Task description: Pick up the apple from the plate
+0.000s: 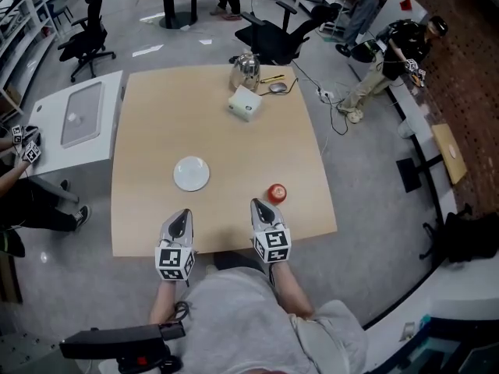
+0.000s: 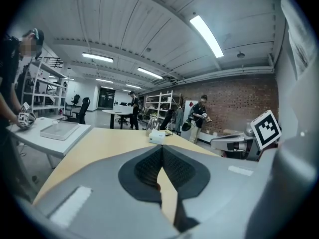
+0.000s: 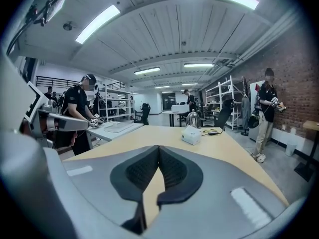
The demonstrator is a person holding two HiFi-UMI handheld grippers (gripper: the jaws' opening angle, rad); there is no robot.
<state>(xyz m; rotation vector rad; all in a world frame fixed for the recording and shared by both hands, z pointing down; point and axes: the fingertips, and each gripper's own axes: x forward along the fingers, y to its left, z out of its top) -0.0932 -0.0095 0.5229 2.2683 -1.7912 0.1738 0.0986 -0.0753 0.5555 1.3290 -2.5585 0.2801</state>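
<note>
Though plain only in head view, apple [image 1: 276,192]: on table [image 1: 156,115], right of bare plate [image 1: 191,173], just beside right gripper [image 1: 259,206].
Left gripper [image 2: 162,151]: jaws pressed together, nothing between.
Right gripper, own view: jaws likewise together, nothing between.

No legible text anywhere

left gripper [image 1: 182,213], right gripper [image 1: 257,204] — closed, seemingly empty
</note>
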